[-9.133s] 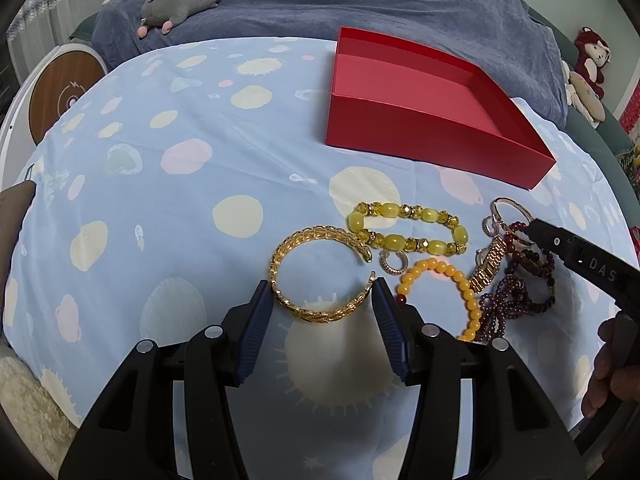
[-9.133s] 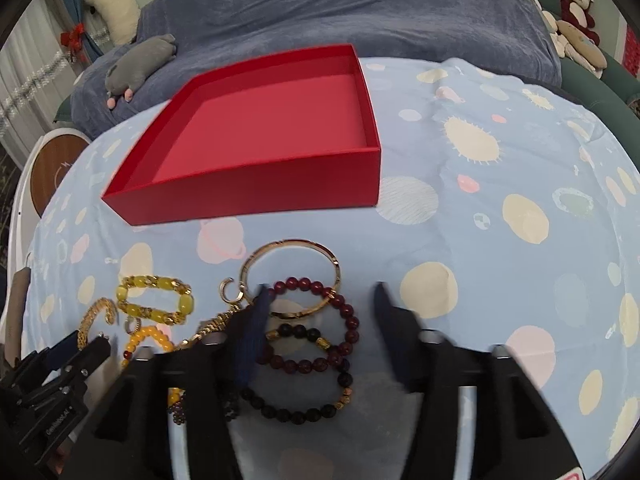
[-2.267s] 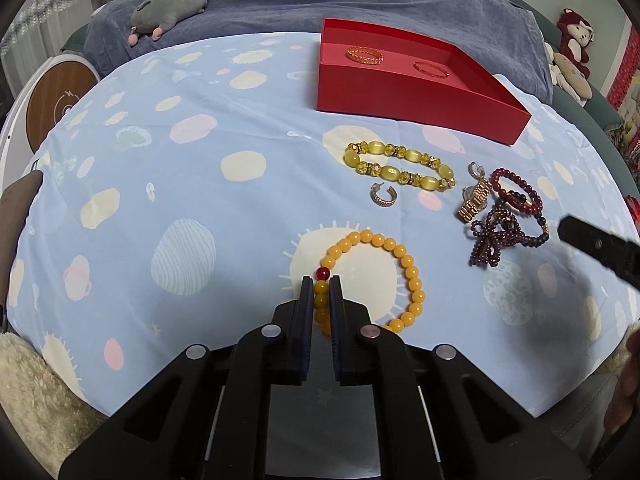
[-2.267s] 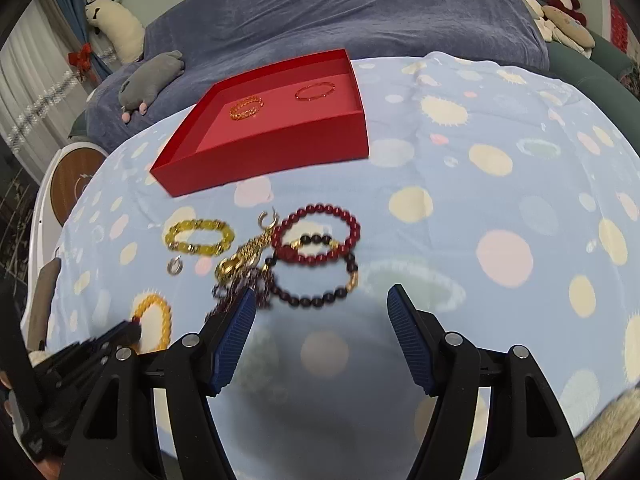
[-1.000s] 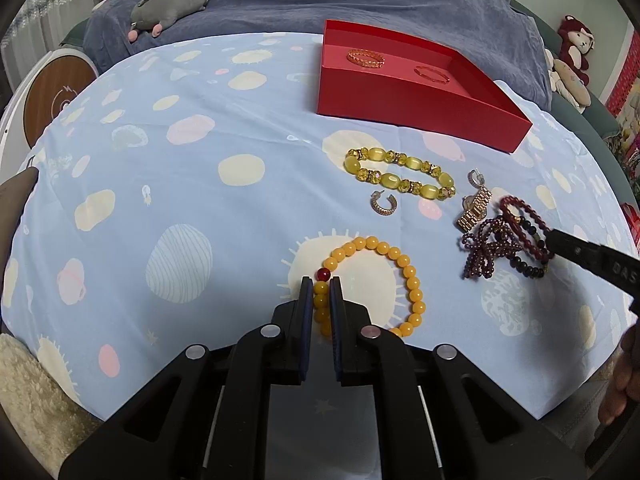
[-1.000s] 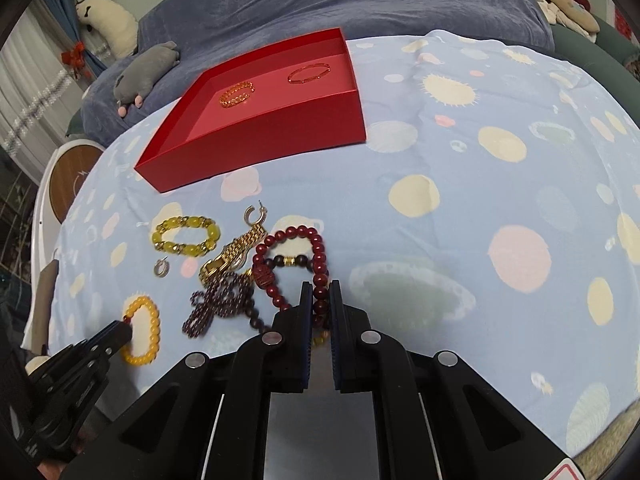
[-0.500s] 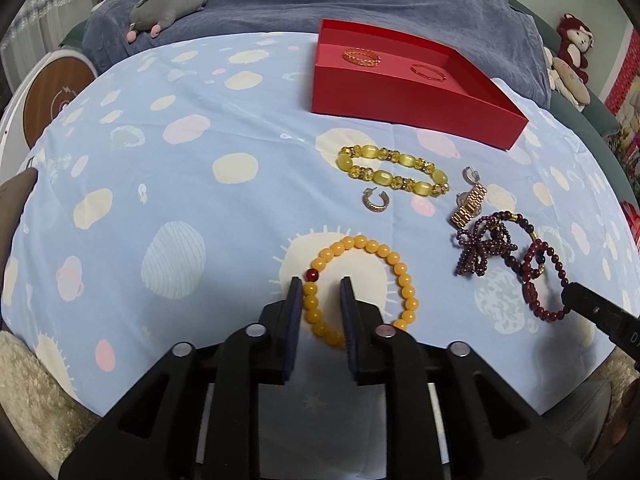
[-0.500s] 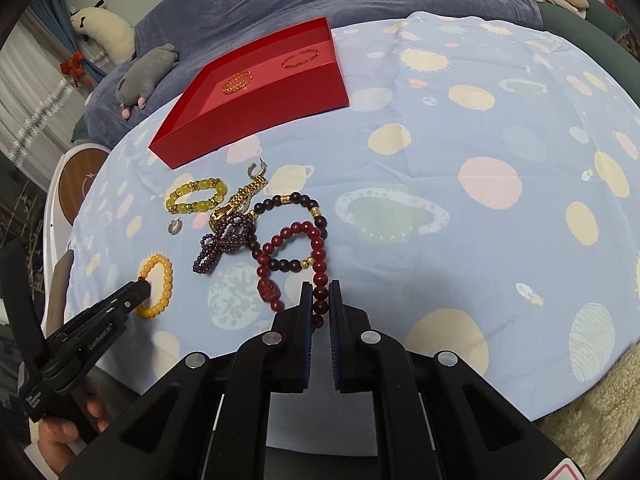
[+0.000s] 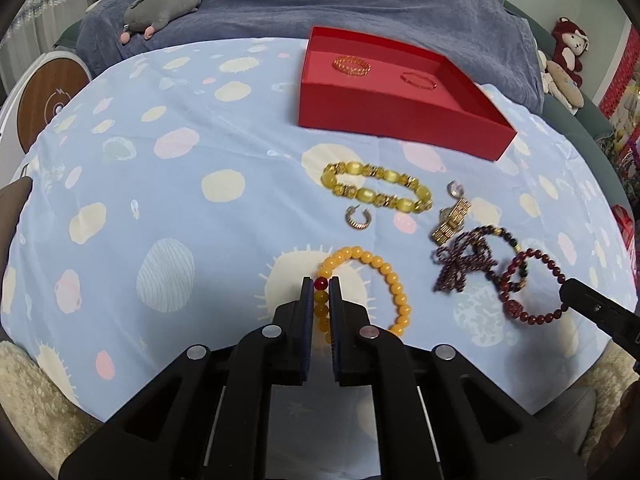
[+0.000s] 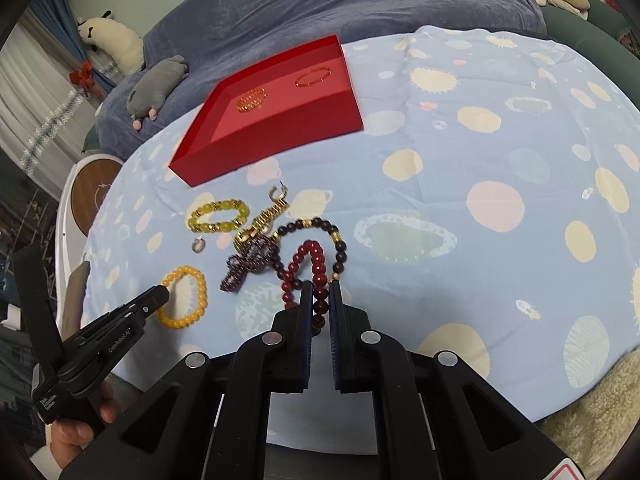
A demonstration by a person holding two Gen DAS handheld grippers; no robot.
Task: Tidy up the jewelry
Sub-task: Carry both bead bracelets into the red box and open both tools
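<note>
Beads sit clamped in both claws. The left claw [image 9: 321, 285] is pinching the orange bead bracelet [image 9: 390, 280] at its near-left arc, right by the single red bead, with the rest of the loop lying on the spotted blue surface [image 9: 160, 168] toward 2 o'clock. The right claw [image 10: 320, 289] is pinching the dark red bead bracelet [image 10: 310, 266], whose loop stands up ahead of the jaws and appears partly lifted; I cannot tell whether it is fully clear of the surface.

The red tray [image 9: 392, 118] lies at about 1 o'clock in the left wrist view and 11 o'clock in the right, well apart from both claws, already holding a gold bangle [image 9: 352, 66] and a thin red bangle [image 9: 418, 80].

To do this step well, I would judge that each bracelet should be raised straight up before travelling, since the dark red loop hangs near the purple bead cluster [image 10: 250, 260], the black bead bracelet [image 10: 320, 226] and the gold watch band [image 10: 262, 220], and could snag them. Keep the pinch firm on one bead, as round beads roll out easily. Carry over the tray's near wall, then lower onto bare floor beside the bangles. The yellow stone bracelet [image 9: 376, 192] and small ring [image 9: 357, 220] remain for later.
</note>
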